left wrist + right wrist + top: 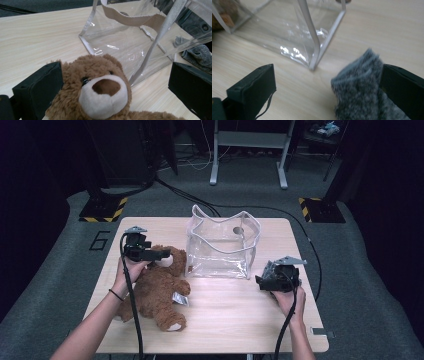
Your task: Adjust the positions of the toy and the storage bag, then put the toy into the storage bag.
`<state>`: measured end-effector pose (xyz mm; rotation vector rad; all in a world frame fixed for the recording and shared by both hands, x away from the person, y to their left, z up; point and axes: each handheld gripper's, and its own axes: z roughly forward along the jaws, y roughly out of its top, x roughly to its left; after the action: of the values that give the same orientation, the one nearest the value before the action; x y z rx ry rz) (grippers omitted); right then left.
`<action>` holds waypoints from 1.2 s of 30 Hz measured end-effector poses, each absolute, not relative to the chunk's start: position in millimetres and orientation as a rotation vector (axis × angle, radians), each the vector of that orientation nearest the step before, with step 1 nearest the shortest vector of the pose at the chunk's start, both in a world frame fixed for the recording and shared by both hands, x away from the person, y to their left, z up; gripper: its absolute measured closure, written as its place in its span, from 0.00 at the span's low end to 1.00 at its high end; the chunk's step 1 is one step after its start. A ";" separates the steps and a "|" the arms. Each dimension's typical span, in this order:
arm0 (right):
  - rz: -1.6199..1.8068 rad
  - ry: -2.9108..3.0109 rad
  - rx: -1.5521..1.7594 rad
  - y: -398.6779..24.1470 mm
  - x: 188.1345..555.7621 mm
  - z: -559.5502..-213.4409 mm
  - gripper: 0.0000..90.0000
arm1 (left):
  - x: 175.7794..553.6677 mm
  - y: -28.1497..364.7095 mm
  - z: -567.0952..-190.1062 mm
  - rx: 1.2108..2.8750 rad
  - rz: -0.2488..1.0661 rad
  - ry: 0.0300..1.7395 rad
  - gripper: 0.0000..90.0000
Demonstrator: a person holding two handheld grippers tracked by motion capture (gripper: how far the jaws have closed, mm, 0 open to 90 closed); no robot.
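Left tool (159, 254) stands wide open around the head of the teddy bear (157, 290); in the left gripper view the head (98, 87) sits between the black jaws, the left one touching or nearly touching the fur, the right one well clear, so nothing is gripped. The bear lies on the left half of the bench (235, 320), head toward the clear bag (222, 247), feet toward the person. Right tool (261, 281) is also wide, low over the bench by the bag's near right corner; a grey knitted cloth (359, 87) lies against its right jaw, not pinched. Whether the cloth rests on the bench or hangs from the tool I cannot tell. Judgement on handling: bear is plush, light and compressible, and will sag at the limbs when lifted; fur gives good friction, little slip risk, not fragile. Best hold looks like the head or neck, squeezed firmly enough to bite into the stuffing, since a limb hold would let the body swing. Bag is thin clear plastic with a webbing strap (135, 18), floppy and light; it stands upright with its mouth open but may tip or slide if pushed, so steady its rim or strap.
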<state>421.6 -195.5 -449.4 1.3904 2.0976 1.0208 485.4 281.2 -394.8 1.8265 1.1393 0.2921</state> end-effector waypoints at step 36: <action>0.909 2.010 1.488 -213.9 414.7 -527.7 0.00 | 463.0 263.8 -409.1 2.017 0.347 1.392 0.00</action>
<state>414.7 -213.9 -527.7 1.4882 2.0101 0.9093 463.0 263.8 -409.1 2.0172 1.3924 0.3474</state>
